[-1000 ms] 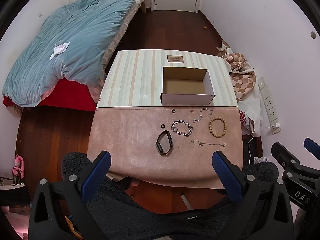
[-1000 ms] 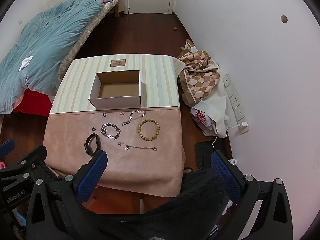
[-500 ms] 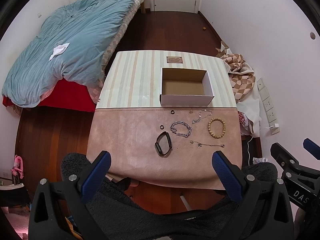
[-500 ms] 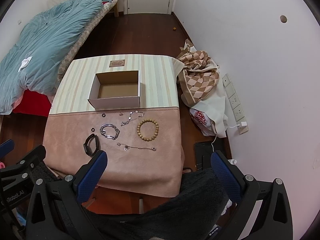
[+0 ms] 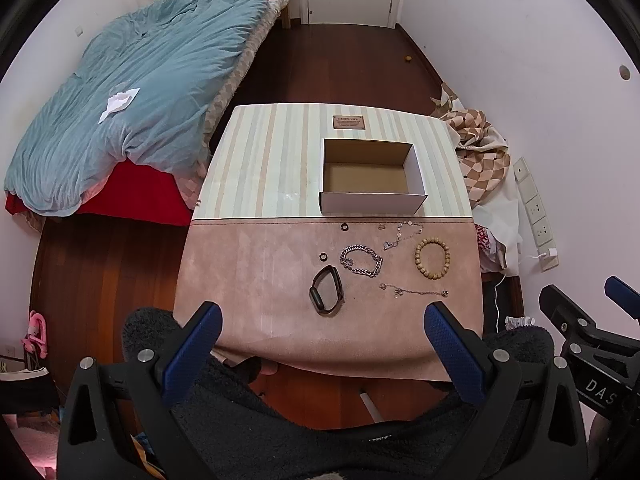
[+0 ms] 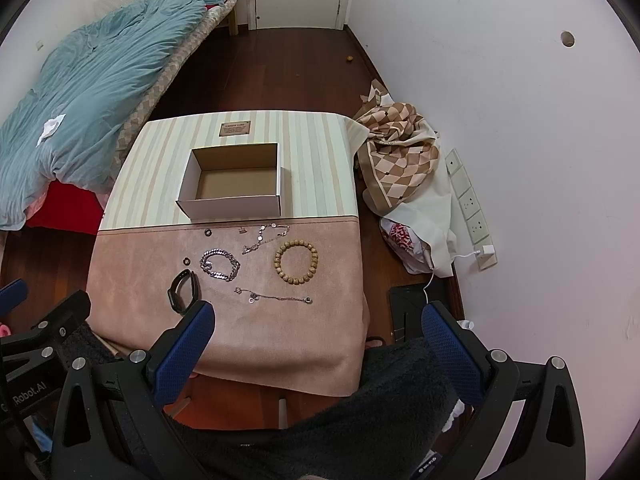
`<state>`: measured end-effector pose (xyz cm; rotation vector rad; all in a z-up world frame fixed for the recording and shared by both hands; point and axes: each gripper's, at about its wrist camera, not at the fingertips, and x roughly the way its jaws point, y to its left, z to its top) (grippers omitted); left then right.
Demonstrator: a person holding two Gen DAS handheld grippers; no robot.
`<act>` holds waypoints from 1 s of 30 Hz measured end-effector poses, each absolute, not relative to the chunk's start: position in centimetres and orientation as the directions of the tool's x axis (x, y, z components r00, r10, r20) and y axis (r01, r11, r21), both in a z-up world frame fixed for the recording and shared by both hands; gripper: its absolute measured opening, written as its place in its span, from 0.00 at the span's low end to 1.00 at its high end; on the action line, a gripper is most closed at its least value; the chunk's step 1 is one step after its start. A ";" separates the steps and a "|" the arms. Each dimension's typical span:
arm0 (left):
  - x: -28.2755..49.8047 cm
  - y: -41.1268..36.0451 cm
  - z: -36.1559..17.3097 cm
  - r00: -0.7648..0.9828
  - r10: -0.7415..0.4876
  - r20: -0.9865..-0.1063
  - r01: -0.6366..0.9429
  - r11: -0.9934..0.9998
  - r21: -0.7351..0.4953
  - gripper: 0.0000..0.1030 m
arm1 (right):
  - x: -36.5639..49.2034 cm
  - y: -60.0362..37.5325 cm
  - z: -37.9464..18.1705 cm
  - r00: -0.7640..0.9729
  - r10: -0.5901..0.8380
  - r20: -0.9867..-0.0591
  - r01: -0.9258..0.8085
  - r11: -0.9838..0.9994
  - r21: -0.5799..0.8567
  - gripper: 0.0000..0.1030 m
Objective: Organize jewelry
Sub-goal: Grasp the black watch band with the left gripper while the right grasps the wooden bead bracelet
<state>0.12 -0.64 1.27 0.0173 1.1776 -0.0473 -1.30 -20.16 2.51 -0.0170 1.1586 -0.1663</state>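
The jewelry is all laid out on the pink suede cloth [image 5: 248, 280], just in front of the open cardboard box [image 5: 372, 204] — which looks empty. Nearest you is the black band [image 5: 327, 289], beside it the silver curb-chain bracelet [image 5: 361, 261], and off to the right the wooden bead bracelet [image 5: 432, 258]. Two fine chains are in play: the thin chain with charms [image 5: 412, 291] close to the cloth's near edge, and the disc-link chain [image 5: 402, 232] up near the box. There are two small dark rings [image 5: 345, 227] as well, one by the box wall and one by the curb chain.

Here's where it can go wrong, as I judge it. Those thin chains lie flat on a napped cloth, so your tips may pinch fabric along with metal and drag the whole cloth — and everything on it shifts. The rings are tiny; a closing jaw could flick one off the table. The curb chain and the black band sit almost touching, so a wide approach on one may nudge the other. A limp chain lifted by one end may swing and catch the box rim.

Now your pose. Your left gripper [image 5: 322, 330] hangs back over your lap, short of the cloth's near edge, jaws spread wide, nothing between them. Your right gripper [image 6: 316, 330] mirrors it, fully spread, holding nothing, well clear of every piece.
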 end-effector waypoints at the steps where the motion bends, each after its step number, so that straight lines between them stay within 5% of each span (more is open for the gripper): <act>1: 0.1 -0.6 1.3 0.383 -0.029 -0.924 0.047 0.999 -0.012 1.00 | -1.3 -20.3 2.6 0.389 -0.139 -0.910 0.123 0.988 -0.099 1.00; 17: 3.0 -0.7 -0.6 0.412 0.012 -0.911 0.026 0.999 0.025 1.00 | 0.7 -21.3 1.0 0.402 -0.124 -0.907 0.186 0.981 -0.051 1.00; 30: 8.3 0.4 -15.8 0.180 0.148 -0.973 0.024 0.988 0.154 1.00 | 6.9 -24.4 -12.7 0.230 -0.164 -0.959 0.271 0.957 -0.099 1.00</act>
